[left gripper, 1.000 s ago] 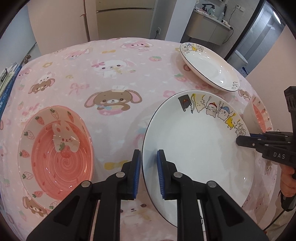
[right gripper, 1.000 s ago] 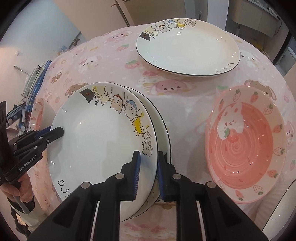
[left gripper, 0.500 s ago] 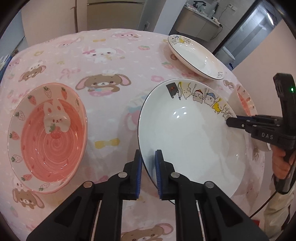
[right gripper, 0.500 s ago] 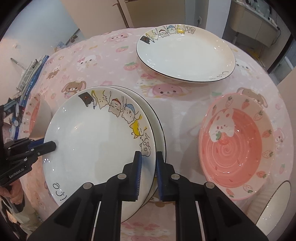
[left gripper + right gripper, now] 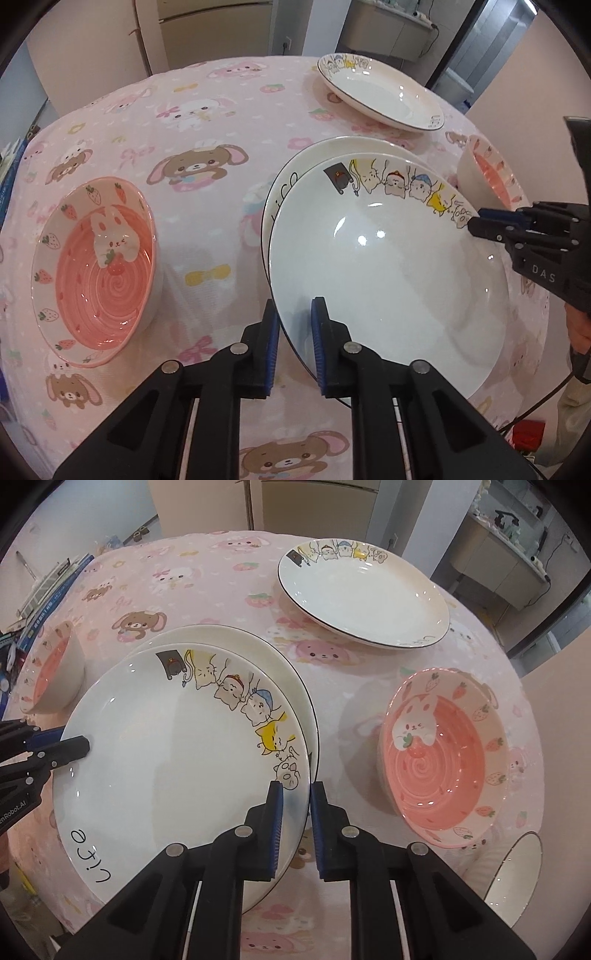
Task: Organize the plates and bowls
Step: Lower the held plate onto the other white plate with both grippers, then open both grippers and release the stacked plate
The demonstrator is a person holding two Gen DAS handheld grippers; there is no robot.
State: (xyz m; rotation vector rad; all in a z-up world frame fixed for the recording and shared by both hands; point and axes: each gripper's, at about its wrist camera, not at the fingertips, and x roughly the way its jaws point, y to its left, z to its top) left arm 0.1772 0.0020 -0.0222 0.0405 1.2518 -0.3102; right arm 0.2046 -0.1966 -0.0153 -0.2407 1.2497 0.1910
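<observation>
A white cat-print plate [image 5: 388, 266] [image 5: 177, 753] is held between both grippers, just above a second white plate [image 5: 291, 177] [image 5: 236, 638] that lies on the table. My left gripper [image 5: 293, 321] is shut on the held plate's near rim. My right gripper [image 5: 295, 801] is shut on its opposite rim; it also shows in the left wrist view [image 5: 476, 223]. A third white plate [image 5: 380, 96] [image 5: 362, 590] lies at the far side. Two pink strawberry bowls [image 5: 96, 269] [image 5: 443, 753] stand either side of the stack.
The round table has a pink cartoon-print cloth [image 5: 192, 122]. Books [image 5: 48, 598] lie beyond the table's edge. A round glass edge [image 5: 513, 871] shows at lower right in the right wrist view. Cabinets and a counter stand behind the table.
Both grippers have carried the cat-print plate along; the plate beneath it now shows past its far rim. The grip on both rims is unchanged.
</observation>
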